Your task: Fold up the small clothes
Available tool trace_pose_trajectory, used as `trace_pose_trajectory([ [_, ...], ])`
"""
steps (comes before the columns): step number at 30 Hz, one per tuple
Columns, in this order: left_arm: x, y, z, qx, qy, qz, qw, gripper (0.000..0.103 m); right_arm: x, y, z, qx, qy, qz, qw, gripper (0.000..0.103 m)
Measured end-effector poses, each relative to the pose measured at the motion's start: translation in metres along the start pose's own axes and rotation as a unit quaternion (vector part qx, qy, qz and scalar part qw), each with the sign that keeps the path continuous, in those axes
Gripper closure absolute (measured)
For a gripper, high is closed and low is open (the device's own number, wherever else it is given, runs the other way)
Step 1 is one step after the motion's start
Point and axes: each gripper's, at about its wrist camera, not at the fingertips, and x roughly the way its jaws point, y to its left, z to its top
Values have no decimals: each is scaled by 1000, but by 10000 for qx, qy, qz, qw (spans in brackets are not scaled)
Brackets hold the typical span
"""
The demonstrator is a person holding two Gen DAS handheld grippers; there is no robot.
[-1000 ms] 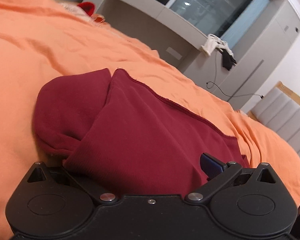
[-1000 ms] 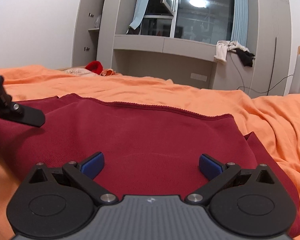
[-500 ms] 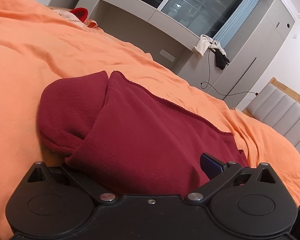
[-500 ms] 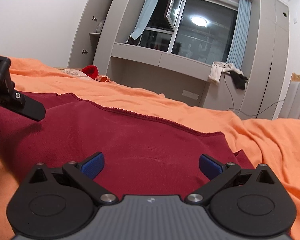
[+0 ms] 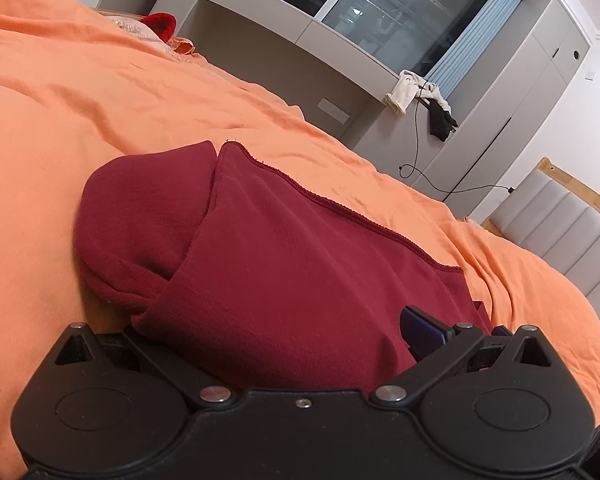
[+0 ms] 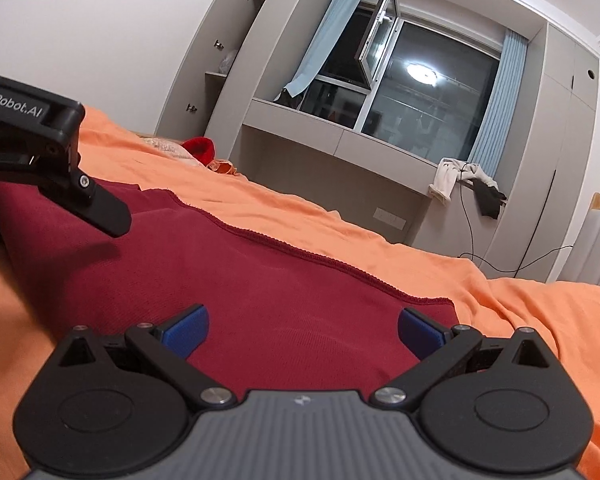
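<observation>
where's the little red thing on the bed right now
The red item lies at the far edge of the orange bedspread, upper left of centre in both wrist views, below the grey window shelf and well beyond the maroon garment.

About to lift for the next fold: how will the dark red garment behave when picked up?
Probably floppy: the dark red garment already bunches into a soft roll at its left end. Likely light, since the thin knit lies nearly flat on the orange bedsheet. It may drag rather than slide, cloth on cloth.

A home bedroom. A bed (image 6: 520,320) with an orange sheet fills the near view. Far off stand a wardrobe (image 6: 564,140), curtains (image 6: 496,96) and a window (image 6: 428,92).
</observation>
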Motion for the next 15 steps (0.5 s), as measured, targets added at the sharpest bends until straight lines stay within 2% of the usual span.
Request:
trace_pose_trajectory([
  [9, 0, -4, -4, 187, -84, 86, 9998, 1, 1, -3, -4, 84, -30, 1, 10000, 0],
  [15, -1, -1, -4, -5, -244, 137, 9996, 2, 2, -8, -4, 139, 24, 67, 9999, 0],
])
